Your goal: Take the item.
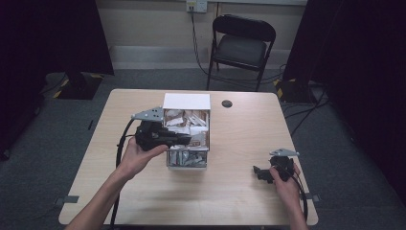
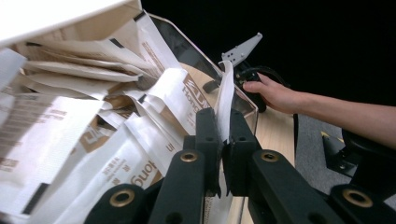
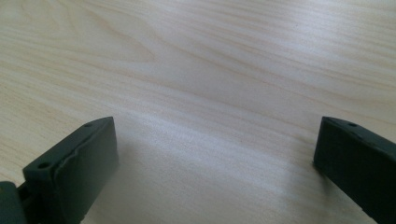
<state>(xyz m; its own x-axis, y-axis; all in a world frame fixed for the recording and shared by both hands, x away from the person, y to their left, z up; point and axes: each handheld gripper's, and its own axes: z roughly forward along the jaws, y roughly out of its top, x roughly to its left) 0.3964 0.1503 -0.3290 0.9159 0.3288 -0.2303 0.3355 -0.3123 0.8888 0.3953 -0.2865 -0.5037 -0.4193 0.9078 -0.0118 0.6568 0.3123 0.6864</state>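
Wooden table (image 1: 230,191), left tongs (image 2: 223,135) pinching a white packet (image 2: 226,93) in the box (image 1: 186,101), right tongs (image 3: 210,154) spread

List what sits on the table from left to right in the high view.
Left gripper, shut on a paper packet → clear box of packets → small dark disc → right gripper, open, on the bare table.

Left gripper (image 2: 223,140) clamped, right gripper (image 3: 215,154) agape

place: lab/studio | cues: black curtains (image 1: 48,33); folding chair (image 1: 242,45); floor cables (image 1: 306,112); wall socket (image 1: 196,5)
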